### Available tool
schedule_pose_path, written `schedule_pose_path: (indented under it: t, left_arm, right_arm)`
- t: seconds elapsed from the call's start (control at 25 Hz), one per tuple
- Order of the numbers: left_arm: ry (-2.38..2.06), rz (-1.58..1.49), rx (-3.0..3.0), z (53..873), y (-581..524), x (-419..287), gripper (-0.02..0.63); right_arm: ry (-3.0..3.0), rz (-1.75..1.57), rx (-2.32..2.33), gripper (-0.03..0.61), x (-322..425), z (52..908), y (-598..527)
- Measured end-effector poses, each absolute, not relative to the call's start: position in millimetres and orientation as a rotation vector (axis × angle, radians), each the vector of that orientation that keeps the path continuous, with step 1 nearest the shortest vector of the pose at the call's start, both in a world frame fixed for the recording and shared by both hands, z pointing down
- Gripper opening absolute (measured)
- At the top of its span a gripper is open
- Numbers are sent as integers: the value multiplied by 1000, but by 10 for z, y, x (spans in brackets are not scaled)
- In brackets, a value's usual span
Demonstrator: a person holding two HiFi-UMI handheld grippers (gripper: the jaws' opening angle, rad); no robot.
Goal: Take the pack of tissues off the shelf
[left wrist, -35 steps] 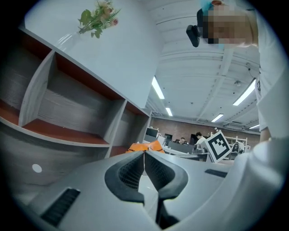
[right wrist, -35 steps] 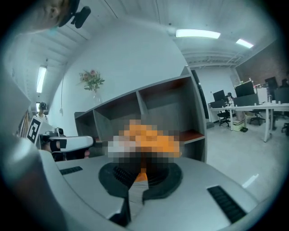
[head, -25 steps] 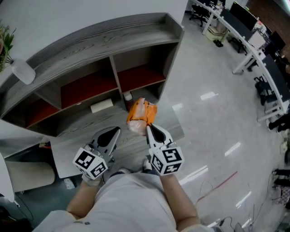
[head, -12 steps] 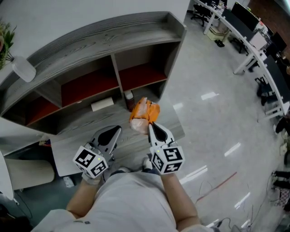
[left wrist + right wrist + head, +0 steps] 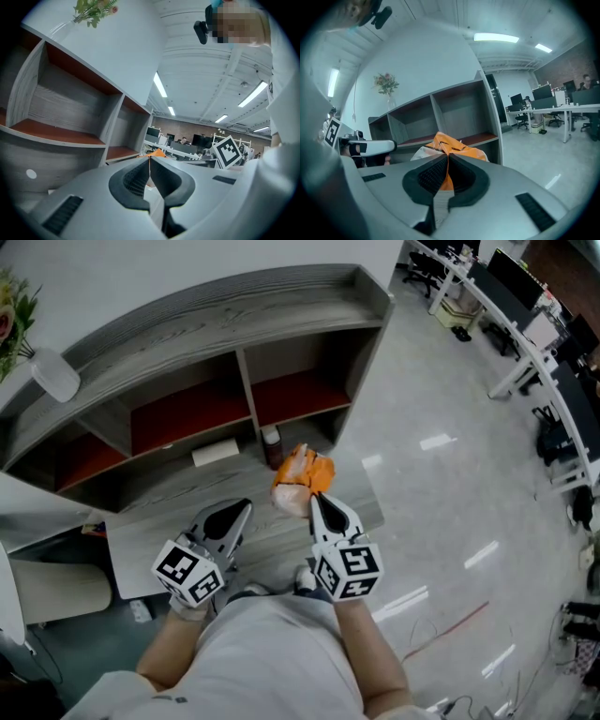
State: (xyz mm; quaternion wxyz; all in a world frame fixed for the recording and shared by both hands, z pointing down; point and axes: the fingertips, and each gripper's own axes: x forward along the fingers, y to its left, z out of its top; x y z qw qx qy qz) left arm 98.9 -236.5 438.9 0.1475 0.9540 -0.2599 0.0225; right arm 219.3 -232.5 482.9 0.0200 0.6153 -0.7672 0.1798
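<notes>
The tissue pack (image 5: 300, 480), orange and white crinkly plastic, hangs in front of the grey shelf unit (image 5: 234, 310), over its low ledge. My right gripper (image 5: 315, 500) is shut on the pack's near end. In the right gripper view the pack (image 5: 451, 142) bulges out beyond the closed jaws of the right gripper (image 5: 446, 158). My left gripper (image 5: 240, 512) sits to the left of the pack, shut with nothing in it. In its own view, the left gripper (image 5: 150, 160) has its jaws together, and an orange corner of the pack (image 5: 157, 152) peeks past them.
A white packet (image 5: 216, 453) lies on the ledge under the middle bay, and a small dark bottle (image 5: 272, 441) stands by the divider just behind the pack. A glass vase with flowers (image 5: 52, 376) stands on the shelf top at the left. Desks and chairs (image 5: 525, 324) fill the far right.
The right gripper and the pack have come slightly nearer to me and away from the shelf. The bottle behind the pack now shows more fully. The left gripper has hardly moved.
</notes>
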Motion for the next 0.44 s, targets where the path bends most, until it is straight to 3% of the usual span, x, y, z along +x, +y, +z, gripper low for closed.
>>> schedule_pose_path:
  t: [0.44]
  left_arm:
    - [-753,70,2745,4400,-2324,985,17]
  right_arm:
    - [-2378,548,1906,21,2187,4818,-2287]
